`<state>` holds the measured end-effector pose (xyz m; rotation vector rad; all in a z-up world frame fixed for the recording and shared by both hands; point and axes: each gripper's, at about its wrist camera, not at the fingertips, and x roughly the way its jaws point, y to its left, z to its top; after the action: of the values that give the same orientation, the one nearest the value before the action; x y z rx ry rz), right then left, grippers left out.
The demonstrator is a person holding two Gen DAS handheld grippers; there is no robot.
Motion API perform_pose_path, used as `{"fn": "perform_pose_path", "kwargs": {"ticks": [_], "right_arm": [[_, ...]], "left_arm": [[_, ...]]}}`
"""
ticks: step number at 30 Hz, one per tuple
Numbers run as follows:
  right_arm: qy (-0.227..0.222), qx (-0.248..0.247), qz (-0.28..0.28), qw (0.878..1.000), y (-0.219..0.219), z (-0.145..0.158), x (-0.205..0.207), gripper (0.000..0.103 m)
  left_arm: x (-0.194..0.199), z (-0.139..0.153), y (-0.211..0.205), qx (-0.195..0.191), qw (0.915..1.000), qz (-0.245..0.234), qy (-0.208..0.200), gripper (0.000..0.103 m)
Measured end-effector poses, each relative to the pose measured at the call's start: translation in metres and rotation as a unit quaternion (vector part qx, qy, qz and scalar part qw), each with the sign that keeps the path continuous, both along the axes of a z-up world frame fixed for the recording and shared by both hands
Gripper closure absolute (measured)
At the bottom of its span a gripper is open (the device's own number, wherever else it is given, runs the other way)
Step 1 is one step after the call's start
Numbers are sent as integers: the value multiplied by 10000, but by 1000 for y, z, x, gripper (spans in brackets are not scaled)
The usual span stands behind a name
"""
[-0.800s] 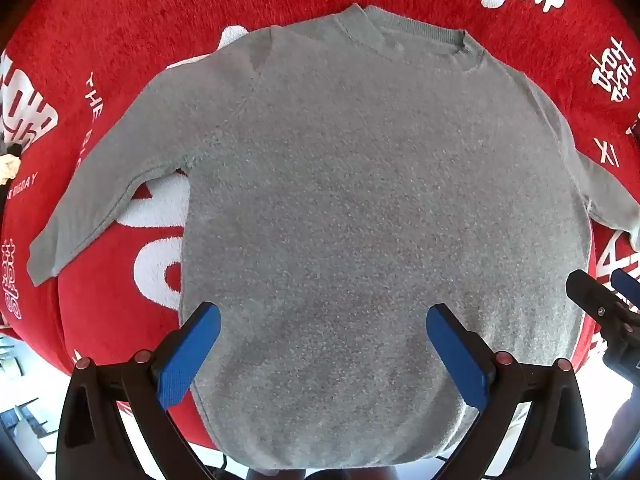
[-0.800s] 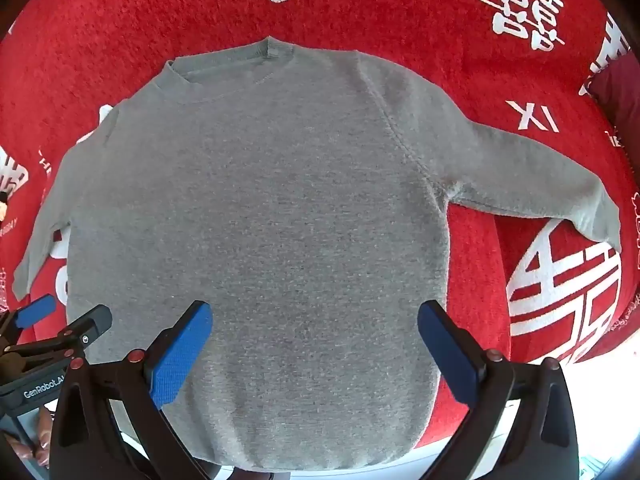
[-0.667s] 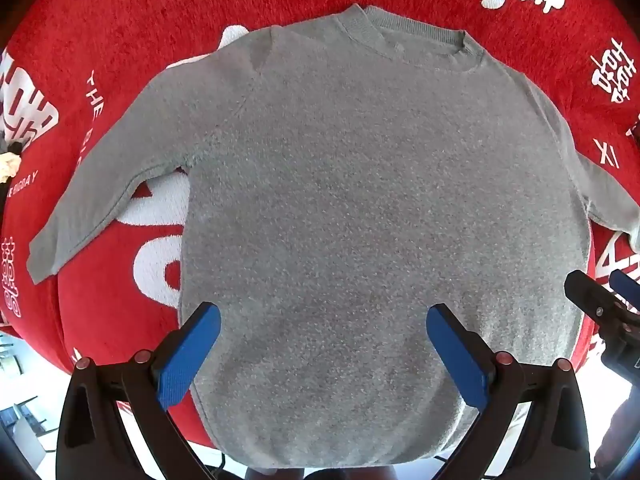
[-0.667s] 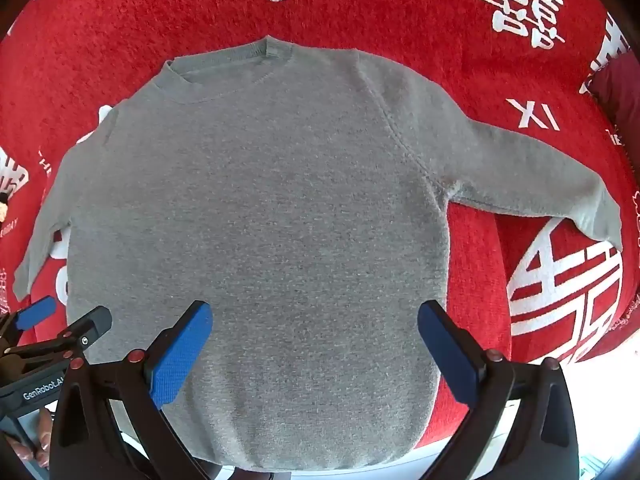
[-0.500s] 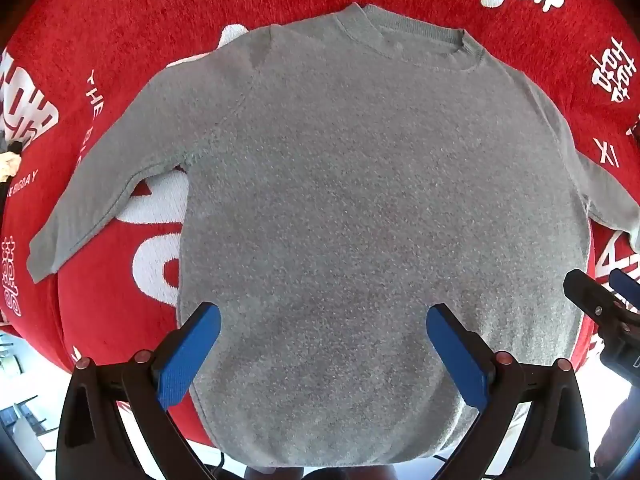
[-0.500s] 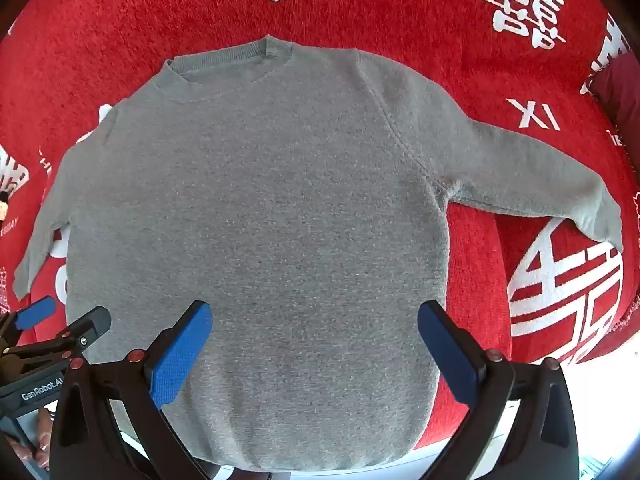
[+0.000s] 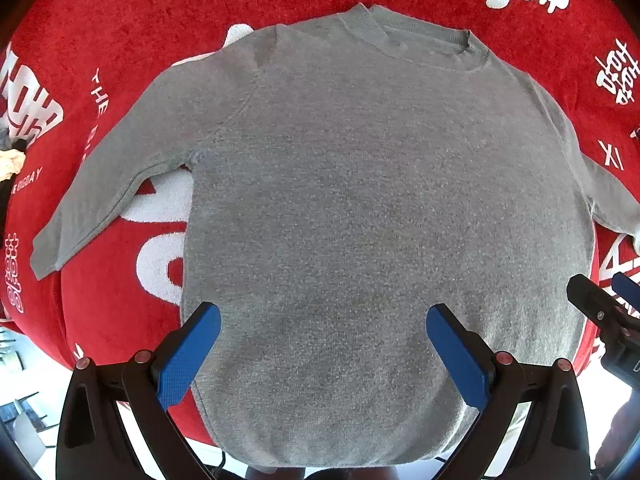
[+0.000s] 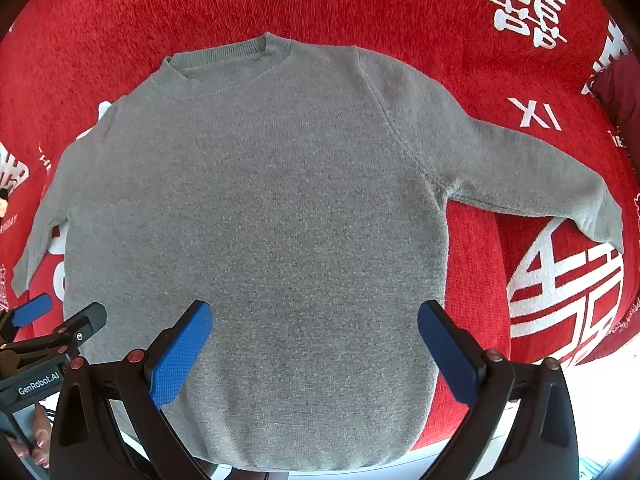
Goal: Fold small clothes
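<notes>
A small grey long-sleeved sweater (image 7: 360, 184) lies flat and face up on a red blanket (image 7: 120, 32), collar far, hem near, both sleeves spread out to the sides. It also shows in the right wrist view (image 8: 272, 208). My left gripper (image 7: 320, 320) is open and empty, held above the lower body of the sweater. My right gripper (image 8: 314, 316) is open and empty too, above the lower body near the hem. Each gripper shows at the edge of the other's view: the right one (image 7: 604, 304), the left one (image 8: 60, 320).
The red blanket (image 8: 400, 8) has white characters and patterns. Its near edge drops off just below the sweater's hem, with a bright floor beyond. A dark red cushion (image 8: 620, 88) sits at the far right.
</notes>
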<state>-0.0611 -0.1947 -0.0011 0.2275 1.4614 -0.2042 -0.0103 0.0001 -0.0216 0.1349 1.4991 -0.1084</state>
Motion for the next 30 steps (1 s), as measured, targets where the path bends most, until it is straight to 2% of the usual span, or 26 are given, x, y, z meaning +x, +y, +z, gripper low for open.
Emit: {"fn": "perform_pose_path", "kwargs": {"ticks": [3, 4, 9, 22, 30], "right_arm": [[52, -68, 19, 10000, 0, 0, 1, 0], [-83, 66, 25, 9999, 0, 0, 1, 0], [36, -74, 53, 10000, 1, -1, 2, 0], [-154, 61, 102, 9998, 1, -4, 3, 0], [-110, 86, 139, 9998, 2, -5, 4, 0]], "left_arm": [[1, 0, 0, -6, 10000, 9, 5, 0], [2, 0, 0, -8, 10000, 13, 3, 0], [2, 0, 1, -11, 10000, 8, 6, 0], [5, 0, 3, -26, 10000, 67, -10, 0], [3, 0, 3, -11, 9999, 103, -17, 0]]}}
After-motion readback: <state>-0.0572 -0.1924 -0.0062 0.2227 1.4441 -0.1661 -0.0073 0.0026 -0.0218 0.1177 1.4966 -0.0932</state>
